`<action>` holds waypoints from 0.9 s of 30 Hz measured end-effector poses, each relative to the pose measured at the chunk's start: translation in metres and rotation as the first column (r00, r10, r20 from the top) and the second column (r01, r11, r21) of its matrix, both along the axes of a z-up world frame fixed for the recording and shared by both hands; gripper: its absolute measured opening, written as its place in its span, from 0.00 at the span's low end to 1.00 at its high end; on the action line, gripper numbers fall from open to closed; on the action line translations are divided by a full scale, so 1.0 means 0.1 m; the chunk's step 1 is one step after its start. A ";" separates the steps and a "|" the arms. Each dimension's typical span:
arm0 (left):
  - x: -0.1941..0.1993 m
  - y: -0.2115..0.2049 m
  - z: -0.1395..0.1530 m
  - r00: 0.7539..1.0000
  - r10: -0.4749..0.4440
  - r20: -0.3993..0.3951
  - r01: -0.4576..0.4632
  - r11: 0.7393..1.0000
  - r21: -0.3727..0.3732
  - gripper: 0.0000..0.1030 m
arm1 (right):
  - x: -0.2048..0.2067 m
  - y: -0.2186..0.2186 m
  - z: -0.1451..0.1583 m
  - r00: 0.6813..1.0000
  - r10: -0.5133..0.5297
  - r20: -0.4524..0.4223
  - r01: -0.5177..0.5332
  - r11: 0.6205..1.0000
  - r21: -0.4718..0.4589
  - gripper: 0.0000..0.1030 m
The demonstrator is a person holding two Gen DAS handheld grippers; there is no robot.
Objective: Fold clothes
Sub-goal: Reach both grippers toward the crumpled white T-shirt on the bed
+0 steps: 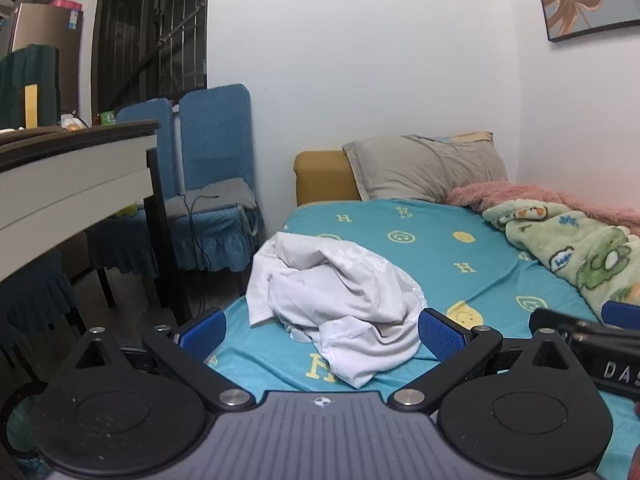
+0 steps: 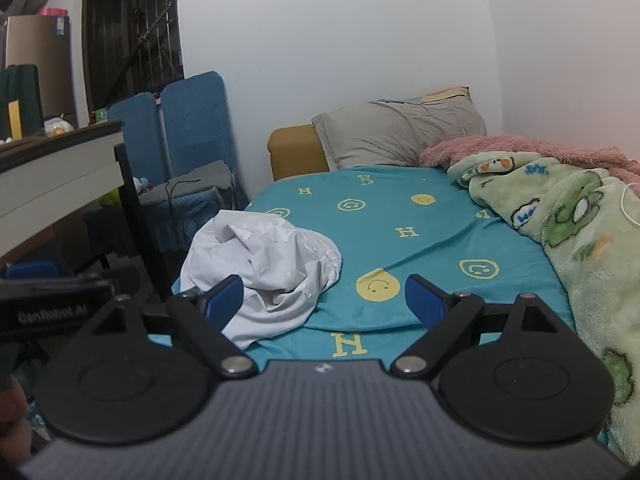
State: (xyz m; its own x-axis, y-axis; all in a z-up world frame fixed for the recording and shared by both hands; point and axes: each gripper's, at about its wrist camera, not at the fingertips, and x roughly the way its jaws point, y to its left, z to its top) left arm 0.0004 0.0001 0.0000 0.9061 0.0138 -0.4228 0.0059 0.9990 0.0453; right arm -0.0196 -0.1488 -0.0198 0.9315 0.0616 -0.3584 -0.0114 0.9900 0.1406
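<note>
A bed covered by a teal sheet [image 1: 432, 256] printed with yellow smiley faces and letter H marks carries everything here. A crumpled white garment [image 1: 340, 304] lies in a heap near the sheet's left edge, while a green cartoon-print fleece blanket [image 2: 580, 240] and a pink fuzzy blanket [image 2: 520, 148] are bunched along the wall side. At the head end a grey pillow [image 1: 424, 168] leans against a mustard-yellow cushion [image 1: 324, 176].

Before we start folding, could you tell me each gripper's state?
Left gripper: open, holding nothing.
Right gripper: open, holding nothing.
</note>
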 end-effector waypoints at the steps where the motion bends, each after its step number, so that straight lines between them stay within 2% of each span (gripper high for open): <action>1: 0.01 0.00 0.00 1.000 -0.002 0.002 0.002 1.000 0.006 1.00 | 0.00 0.00 0.01 1.000 0.000 0.003 0.000 1.000 -0.006 0.87; 9: -0.05 -0.02 0.03 0.999 -0.020 0.043 0.020 1.000 0.011 1.00 | -0.01 0.07 -0.01 1.000 -0.002 0.009 0.003 1.000 -0.023 0.87; 11: -0.08 -0.04 0.07 0.999 -0.025 0.043 0.024 0.999 0.021 1.00 | -0.01 0.07 -0.06 1.000 -0.004 0.007 0.005 1.000 -0.031 0.86; 17: -0.11 -0.05 0.08 0.999 -0.026 0.045 0.024 0.999 0.036 1.00 | 0.01 0.05 0.02 1.000 -0.007 -0.003 0.007 0.999 -0.034 0.87; 27: -0.10 0.00 0.10 0.999 -0.020 0.050 0.018 0.999 0.027 1.00 | 0.01 0.05 -0.01 1.000 -0.012 -0.002 0.012 0.999 -0.032 0.87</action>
State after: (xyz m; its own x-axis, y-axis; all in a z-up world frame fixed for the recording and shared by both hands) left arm -0.0099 0.0000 0.0103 0.9265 0.0071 -0.3763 0.0219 0.9971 0.0728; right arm -0.0185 -0.1437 -0.0210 0.9314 0.0391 -0.3618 0.0004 0.9941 0.1086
